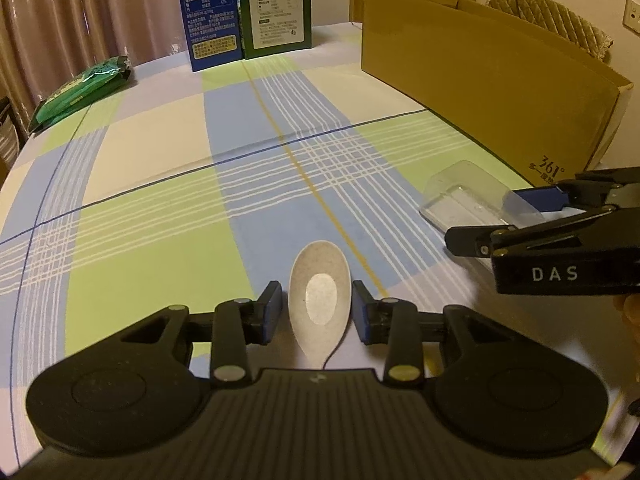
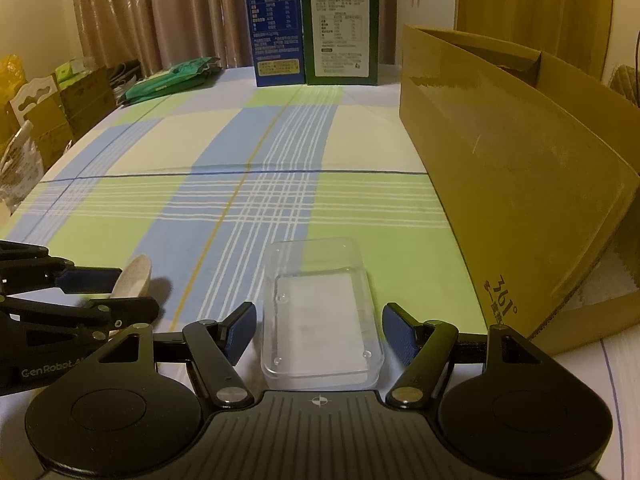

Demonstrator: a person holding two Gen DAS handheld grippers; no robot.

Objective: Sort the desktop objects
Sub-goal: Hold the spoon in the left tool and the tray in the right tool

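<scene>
We have our left gripper point(image 1: 319, 307) low over the checked blue, green and cream tablecloth point(image 1: 160, 184), its blue-padded fingers point(image 1: 271, 312) parted just wider than the speckled beige ceramic spoon point(image 1: 320, 300), one on each flank of the bowl, a sliver of gap on both sides, nothing clamped. The spoon sits at six o'clock in the left wrist view, bowl pointing to twelve, handle running back under the gripper body.

Over at three o'clock, our right gripper point(image 1: 496, 220) reaches in. From its own camera, the right gripper point(image 2: 319, 332) straddles the clear rectangular plastic box point(image 2: 320, 320), jaws spread wide, pads clear of both long walls, gripping nothing. The box rests on the cloth at six o'clock, and the spoon point(image 2: 134, 276) shows at nine o'clock between the left gripper's fingers.

At two o'clock stands the open brown cardboard carton point(image 2: 520, 168). At twelve, a tall blue carton point(image 2: 274, 32) and dark green carton point(image 2: 340, 36) side by side; at ten, flat green foil packets point(image 2: 172, 76)
</scene>
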